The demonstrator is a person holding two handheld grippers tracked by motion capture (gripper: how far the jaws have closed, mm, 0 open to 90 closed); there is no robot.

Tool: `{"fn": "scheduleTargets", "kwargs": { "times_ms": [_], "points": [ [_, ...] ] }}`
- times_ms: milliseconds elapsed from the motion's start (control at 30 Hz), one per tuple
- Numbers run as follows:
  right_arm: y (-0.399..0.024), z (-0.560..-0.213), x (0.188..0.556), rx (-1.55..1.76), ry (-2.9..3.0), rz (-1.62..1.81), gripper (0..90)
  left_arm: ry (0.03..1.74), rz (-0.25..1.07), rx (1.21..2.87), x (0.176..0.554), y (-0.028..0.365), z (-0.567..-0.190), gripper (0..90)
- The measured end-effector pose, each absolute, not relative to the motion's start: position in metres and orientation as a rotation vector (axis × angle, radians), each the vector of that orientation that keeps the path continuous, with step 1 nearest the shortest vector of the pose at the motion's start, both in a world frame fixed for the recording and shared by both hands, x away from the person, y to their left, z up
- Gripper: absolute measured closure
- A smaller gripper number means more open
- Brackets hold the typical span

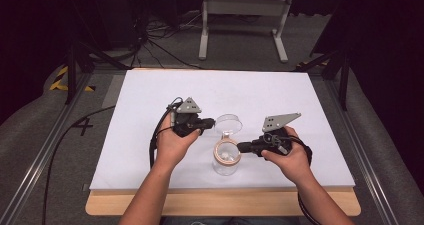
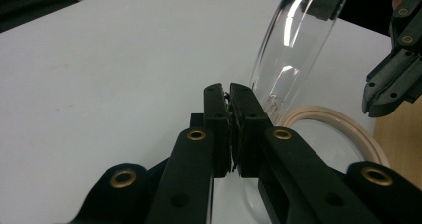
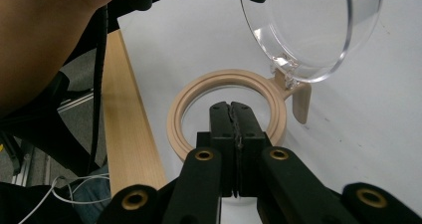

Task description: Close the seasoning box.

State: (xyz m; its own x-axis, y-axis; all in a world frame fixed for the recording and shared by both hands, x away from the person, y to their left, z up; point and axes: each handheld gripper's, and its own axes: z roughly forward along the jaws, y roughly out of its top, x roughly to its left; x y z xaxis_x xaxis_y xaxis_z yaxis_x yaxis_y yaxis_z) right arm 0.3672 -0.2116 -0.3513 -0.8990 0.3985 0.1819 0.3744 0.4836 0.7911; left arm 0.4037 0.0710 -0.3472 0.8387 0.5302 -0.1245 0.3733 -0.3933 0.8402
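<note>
Both your grippers, left gripper (image 1: 210, 123) and right gripper (image 1: 241, 147), have jaws pressed together at frame centre; the clear glass jar (image 1: 226, 160) with beige ring collar already has its clear hinged lid (image 1: 229, 123) swung open, its contents apparently untouched.

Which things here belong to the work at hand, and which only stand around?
In use:
- clear jar, beige ring at its mouth
- hinged clear lid, swung open
- left gripper, fingers together beside the lid
- right gripper, fingers together at the jar's rim

Standing around:
- white table
- white frame on the floor behind
- floor cables
</note>
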Motion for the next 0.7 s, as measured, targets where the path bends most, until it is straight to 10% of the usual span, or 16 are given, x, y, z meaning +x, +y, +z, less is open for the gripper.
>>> {"fn": "scheduleTargets", "kwargs": {
  "times_ms": [700],
  "points": [
    [-0.206,-0.343,0.358,0.630,2.747,1.399,90.0,0.692,0.189,2.105,0.395,0.090,-0.334,81.9]
  ]
}}
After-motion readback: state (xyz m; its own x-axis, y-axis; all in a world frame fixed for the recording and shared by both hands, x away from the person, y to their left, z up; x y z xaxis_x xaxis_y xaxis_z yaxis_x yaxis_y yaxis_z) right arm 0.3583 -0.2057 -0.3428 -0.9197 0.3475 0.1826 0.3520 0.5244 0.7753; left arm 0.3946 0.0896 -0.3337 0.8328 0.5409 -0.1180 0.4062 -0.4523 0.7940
